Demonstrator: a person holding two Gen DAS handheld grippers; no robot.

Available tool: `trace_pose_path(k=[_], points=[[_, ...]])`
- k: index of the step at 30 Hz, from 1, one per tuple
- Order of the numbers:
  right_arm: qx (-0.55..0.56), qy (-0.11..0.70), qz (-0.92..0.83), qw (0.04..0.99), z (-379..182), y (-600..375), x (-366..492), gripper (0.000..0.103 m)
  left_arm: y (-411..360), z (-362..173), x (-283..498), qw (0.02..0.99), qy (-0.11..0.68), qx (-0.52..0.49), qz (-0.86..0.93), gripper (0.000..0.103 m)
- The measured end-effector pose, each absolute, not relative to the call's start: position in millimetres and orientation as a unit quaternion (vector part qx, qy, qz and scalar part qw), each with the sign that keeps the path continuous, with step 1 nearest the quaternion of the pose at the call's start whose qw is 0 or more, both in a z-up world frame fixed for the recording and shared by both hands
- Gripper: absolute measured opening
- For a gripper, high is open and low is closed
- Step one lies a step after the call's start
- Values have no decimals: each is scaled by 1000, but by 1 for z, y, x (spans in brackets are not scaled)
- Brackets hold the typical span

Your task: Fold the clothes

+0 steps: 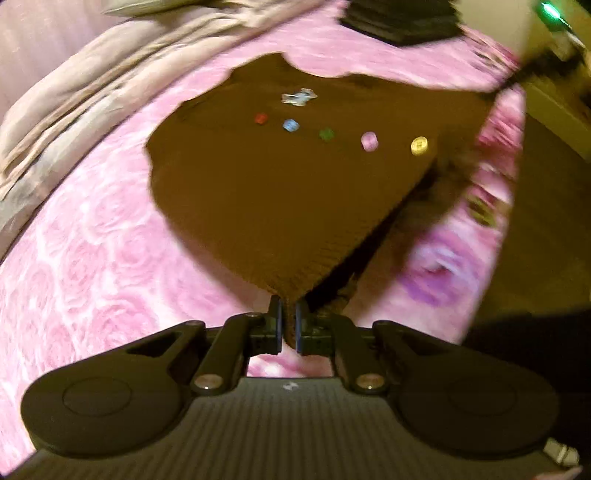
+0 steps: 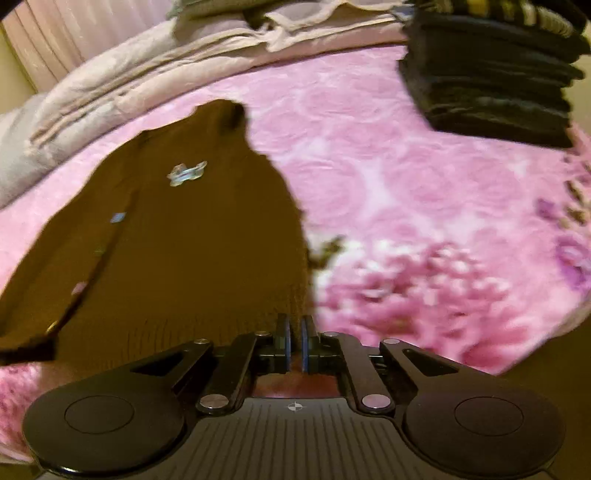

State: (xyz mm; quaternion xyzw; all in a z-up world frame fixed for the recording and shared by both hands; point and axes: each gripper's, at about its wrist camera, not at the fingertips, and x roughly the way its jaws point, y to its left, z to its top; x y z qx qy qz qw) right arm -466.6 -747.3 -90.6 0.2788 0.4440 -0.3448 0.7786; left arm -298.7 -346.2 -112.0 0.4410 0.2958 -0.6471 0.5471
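A brown knitted cardigan (image 1: 280, 192) with a row of coloured buttons (image 1: 369, 141) and a small pale patch (image 1: 298, 96) lies spread on a pink rose-patterned blanket (image 1: 96, 236). My left gripper (image 1: 289, 314) is shut on a lower corner of its ribbed hem, which is pulled up to a point. In the right wrist view the same cardigan (image 2: 192, 236) stretches away to the left. My right gripper (image 2: 295, 332) is shut on the hem's other corner. Both views are blurred by motion.
A crumpled beige duvet (image 2: 110, 92) runs along the far side of the bed. A stack of folded dark clothes (image 2: 491, 81) sits at the far right of the blanket (image 2: 406, 177); the same dark stack (image 1: 402, 18) shows in the left wrist view. The bed edge (image 1: 517, 155) drops off on the right.
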Motion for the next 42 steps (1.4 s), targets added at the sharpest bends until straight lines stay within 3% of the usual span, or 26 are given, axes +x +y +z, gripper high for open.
trace_pose_path(k=[8,12,13,14,15,16,20,23,31,33,36,42], points=[[275,508,-360,733,-143,-730,-473,4,-340,-165,-349,456,347,486,-659,5],[246,517,-381,726,-139,-721,-472,5,-323,-162,-343,450,367,480,-658,11],[240,518,-384,726,-137,-719,-472,10,-320,-159,-336,459,374,472,-653,11],[237,516,-375,733,-133,-715,-467,18,-317,-158,-330,468,382,463,-649,13],[235,514,-365,740,-130,-710,-463,53,-316,-155,-323,478,388,455,-644,16],[231,508,-351,752,-127,-703,-456,76,-317,-153,-316,489,391,447,-639,18],[220,496,-278,792,-125,-679,-416,76,-332,-140,-283,533,380,435,-618,23],[242,484,-250,803,-128,-674,-398,76,-364,-126,-266,550,347,435,-623,33],[292,478,-268,784,-141,-714,-406,76,-541,-125,-264,524,258,439,-683,36],[302,479,-284,773,-143,-730,-413,76,-585,-125,-263,516,236,439,-696,42],[286,491,-289,770,-148,-751,-419,76,-652,-125,-263,504,201,439,-716,49],[247,504,-289,776,-161,-775,-425,76,-762,-162,-294,439,95,488,-749,50]])
